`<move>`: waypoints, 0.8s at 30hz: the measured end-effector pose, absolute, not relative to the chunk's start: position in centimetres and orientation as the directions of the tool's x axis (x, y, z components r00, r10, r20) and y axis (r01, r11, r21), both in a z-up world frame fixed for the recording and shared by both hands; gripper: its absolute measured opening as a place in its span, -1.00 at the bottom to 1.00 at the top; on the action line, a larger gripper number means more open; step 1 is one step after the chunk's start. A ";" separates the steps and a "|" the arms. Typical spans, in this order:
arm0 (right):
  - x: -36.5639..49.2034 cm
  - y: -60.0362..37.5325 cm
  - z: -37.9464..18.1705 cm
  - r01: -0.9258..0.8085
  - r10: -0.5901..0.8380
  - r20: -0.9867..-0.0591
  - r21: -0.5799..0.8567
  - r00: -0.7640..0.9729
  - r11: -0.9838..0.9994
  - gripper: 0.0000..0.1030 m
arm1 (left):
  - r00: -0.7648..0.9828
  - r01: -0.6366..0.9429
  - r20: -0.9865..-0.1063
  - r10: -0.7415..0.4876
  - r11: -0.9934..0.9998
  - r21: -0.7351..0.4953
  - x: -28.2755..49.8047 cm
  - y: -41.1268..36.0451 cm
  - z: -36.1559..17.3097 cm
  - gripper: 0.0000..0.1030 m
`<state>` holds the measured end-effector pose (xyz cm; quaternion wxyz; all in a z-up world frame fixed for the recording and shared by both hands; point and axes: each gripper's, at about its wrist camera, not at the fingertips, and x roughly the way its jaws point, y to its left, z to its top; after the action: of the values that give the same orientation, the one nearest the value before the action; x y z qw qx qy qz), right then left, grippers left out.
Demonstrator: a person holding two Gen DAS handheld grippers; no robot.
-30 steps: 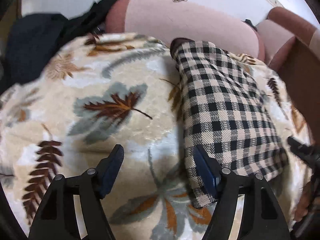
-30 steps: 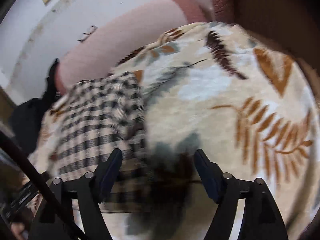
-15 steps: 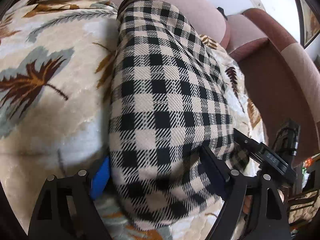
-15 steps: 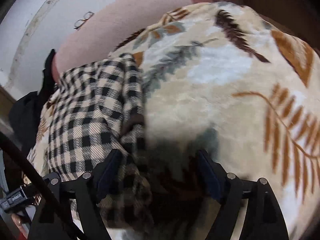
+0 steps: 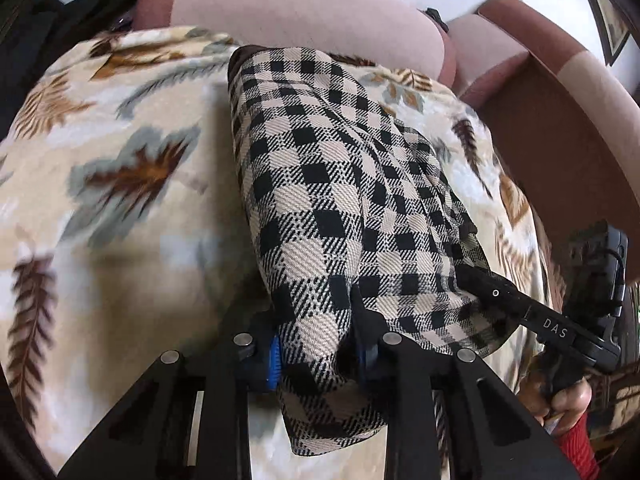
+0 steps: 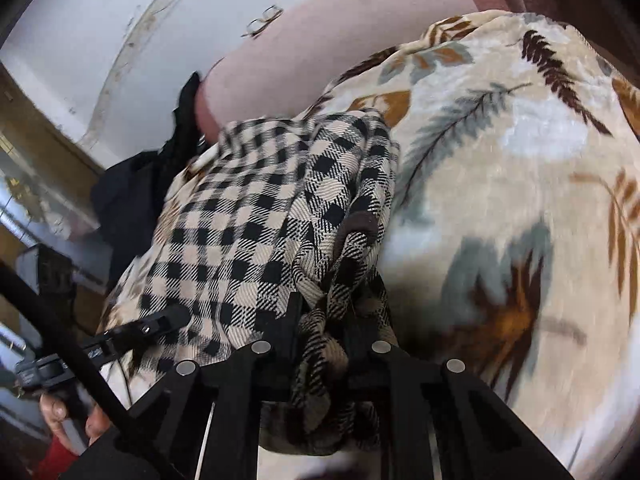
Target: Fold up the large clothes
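Note:
A black and cream checked garment [image 5: 340,184] lies as a long folded strip on a leaf-patterned blanket [image 5: 120,208] over a sofa. My left gripper [image 5: 316,344] is shut on its near left corner, with cloth bunched between the blue pads. My right gripper [image 6: 322,320] is shut on the near right corner of the same garment [image 6: 248,232], and the cloth hangs down between the fingers. Each gripper shows at the edge of the other's view: the right one [image 5: 532,316] and the left one [image 6: 132,332].
Pink sofa back cushions [image 5: 304,12] stand behind the blanket. A brown armrest [image 5: 560,120] is on the right. Dark clothes [image 5: 52,28] lie piled at the far left of the sofa. Glasses [image 6: 262,20] rest on top of the sofa back.
Both grippers moved in over the near end of the checked garment and closed on it. The near edge is now lifted and bunched between the fingers.

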<state>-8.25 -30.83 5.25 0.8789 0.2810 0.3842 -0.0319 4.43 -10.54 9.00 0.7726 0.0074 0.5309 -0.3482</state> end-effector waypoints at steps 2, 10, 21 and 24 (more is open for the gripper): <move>-9.4 -29.6 4.8 0.289 0.133 -0.732 0.420 0.668 0.860 -0.61 | 0.182 0.541 -0.842 -0.508 0.766 -0.346 3.0 -9.2 7.9 -0.34; -14.1 -28.4 8.1 0.434 -0.184 -0.679 0.217 0.711 0.875 -0.09 | 0.310 0.548 -0.839 -0.447 0.805 -0.226 -1.0 -6.7 8.9 -0.21; -13.1 -23.5 2.5 0.381 -0.125 -0.830 0.111 0.543 0.918 -0.50 | 0.402 0.505 -0.865 -0.301 0.861 -0.065 -3.9 -6.6 6.4 -0.20; -14.0 -21.5 3.2 0.370 -0.209 -0.820 0.004 0.533 0.929 -0.51 | 0.427 0.516 -0.856 -0.290 0.856 -0.033 -4.5 -6.6 6.9 -0.20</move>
<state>-14.00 -21.45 3.24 0.8710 0.0889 0.4537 -0.1663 -4.51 -6.61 6.94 0.8364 0.1178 0.4781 -0.2409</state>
